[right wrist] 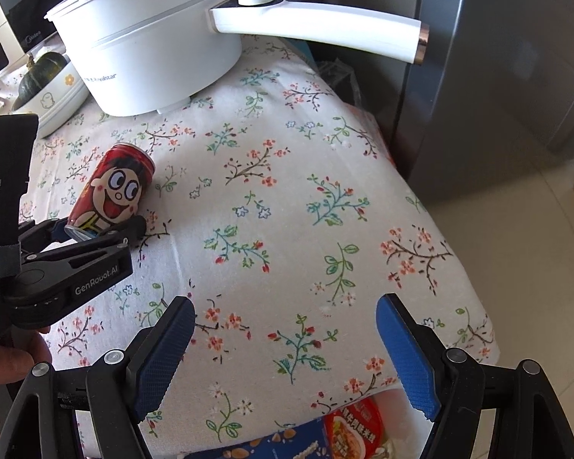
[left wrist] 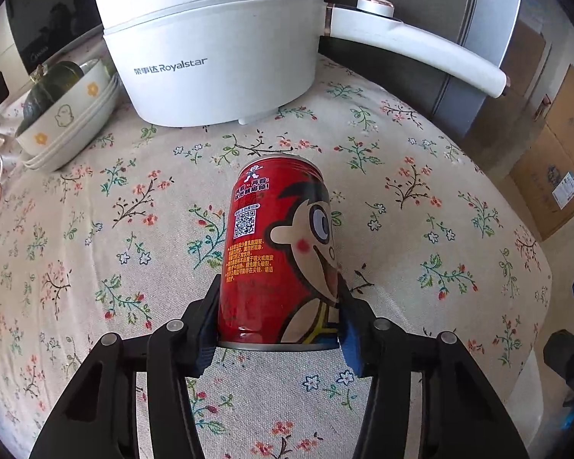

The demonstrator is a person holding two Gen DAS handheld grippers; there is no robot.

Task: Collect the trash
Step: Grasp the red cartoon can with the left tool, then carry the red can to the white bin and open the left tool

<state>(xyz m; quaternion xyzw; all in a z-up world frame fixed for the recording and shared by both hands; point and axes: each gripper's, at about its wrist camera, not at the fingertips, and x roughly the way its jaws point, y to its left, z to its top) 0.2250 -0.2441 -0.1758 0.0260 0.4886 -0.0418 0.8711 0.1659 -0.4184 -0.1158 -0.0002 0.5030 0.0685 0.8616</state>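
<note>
left claw (left wrist: 277, 321): pinching the red can (left wrist: 279, 252) near its lower end, one finger on each side; also seen from the side in the right wrist view (right wrist: 99, 235)
red can: cartoon face print, QR code and yellow text on side; over the bench (left wrist: 421, 229), top end pointing toward the pot; in right wrist view (right wrist: 113, 191) tilted, lower end between the left claw's fingers; cannot tell if lifted or touching the cloth
right claw (right wrist: 285, 355): spread wide, blue pads (right wrist: 164, 355) well apart, nothing between them, over the bench's near edge
bench: covered in a floral cloth (right wrist: 287, 210)
white pot (left wrist: 214, 42): Royalstar label, long white handle (left wrist: 421, 49) sticking right, behind the can
bowls (left wrist: 69, 122): stacked, left of pot, dark green squash (left wrist: 46, 91) in top one
below bench edge: red-lidded noodle cup (right wrist: 354, 432) and blue packet (right wrist: 271, 443), partly hidden
right side: grey fridge (right wrist: 497, 76); cardboard boxes (left wrist: 555, 160)
</note>
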